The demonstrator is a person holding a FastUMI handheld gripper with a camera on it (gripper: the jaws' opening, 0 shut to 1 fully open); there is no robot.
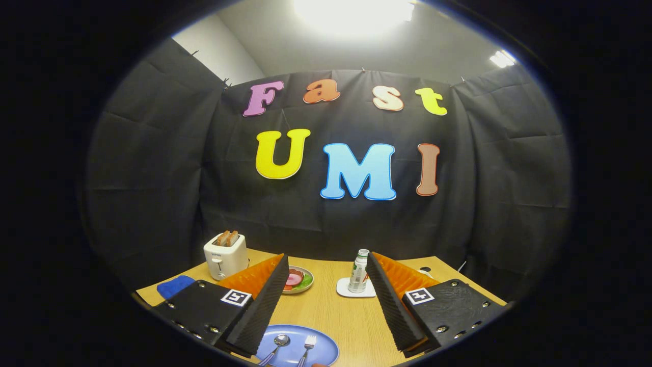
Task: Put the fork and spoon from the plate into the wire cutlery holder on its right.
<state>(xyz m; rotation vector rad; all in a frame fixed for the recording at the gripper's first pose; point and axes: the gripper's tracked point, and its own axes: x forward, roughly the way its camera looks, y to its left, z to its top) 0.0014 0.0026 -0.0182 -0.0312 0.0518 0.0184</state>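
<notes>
Between the parted tongs (326, 311): fork (306, 347), spoon (277, 345).

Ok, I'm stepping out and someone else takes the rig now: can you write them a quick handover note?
Tool: open, fingers spread wide, holding nothing, above the table.
Spoon and fork: lying side by side on the blue plate, between the fingers and close below them.
The wire cutlery holder is not something I can make out from here.
Done: nothing; both pieces are on the plate.
Left: pick up each piece and put it into the holder.
</notes>
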